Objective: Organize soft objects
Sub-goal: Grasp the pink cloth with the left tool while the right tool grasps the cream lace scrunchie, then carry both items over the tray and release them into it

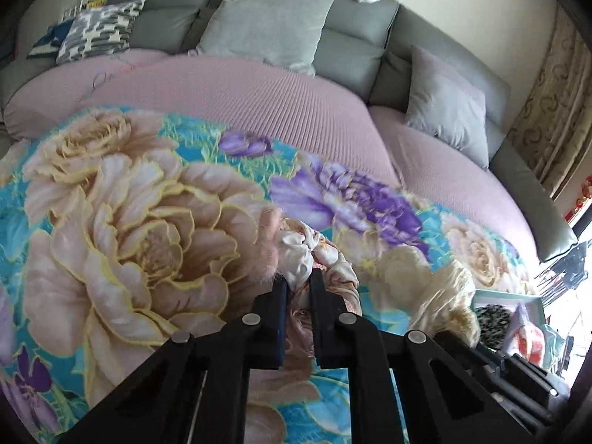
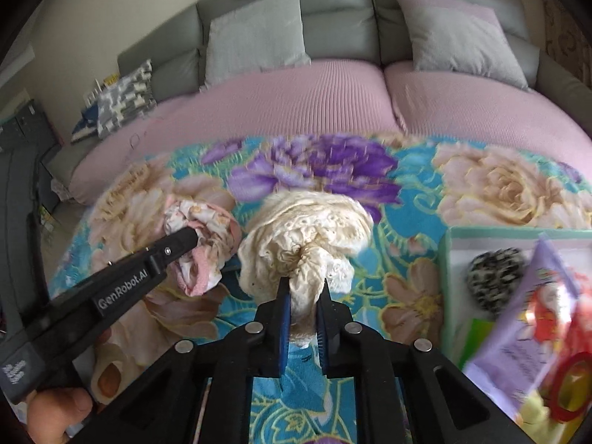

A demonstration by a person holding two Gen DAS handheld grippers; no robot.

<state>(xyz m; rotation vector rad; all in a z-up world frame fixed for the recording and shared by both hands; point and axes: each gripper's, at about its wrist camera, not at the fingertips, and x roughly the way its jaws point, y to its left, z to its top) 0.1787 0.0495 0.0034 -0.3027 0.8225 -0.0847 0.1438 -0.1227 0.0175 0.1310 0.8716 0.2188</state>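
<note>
My left gripper [image 1: 299, 281] is clamped on a crumpled pink-and-white printed satin scrunchie [image 1: 314, 259], the fabric bunched between the two black fingers and lifted a little off the bedspread; from the right wrist view the same tongs come in from the left with their tip buried in that scrunchie [image 2: 199, 244]. My right gripper [image 2: 303, 288] is pinched tight on a cream, ruffled fabric scrunchie [image 2: 307, 229], its tail squeezed between the blue-lined pads and the rest puffed out ahead of the fingertips. The two pieces hang just beside each other, not quite touching as far as I can tell, over a plush blanket printed with big beige and purple flowers on turquoise [image 2: 425, 296]. To my right on that blanket sits a shallow pale-green box [image 2: 447, 277], and it already holds a black-and-white speckled fuzzy scrunchie [image 2: 495, 281] plus a lilac printed packet [image 2: 532, 318] and something red and yellow I can't make out through the blur. So I judge the job partly done: one soft item is boxed, two are gripped and not yet delivered. What remains, I think, is carrying both across to the box and letting go inside it. Behind the blanket is a pink ribbed cover [image 1: 259, 92] on a grey sofa [image 1: 355, 33] with cushions.
</note>
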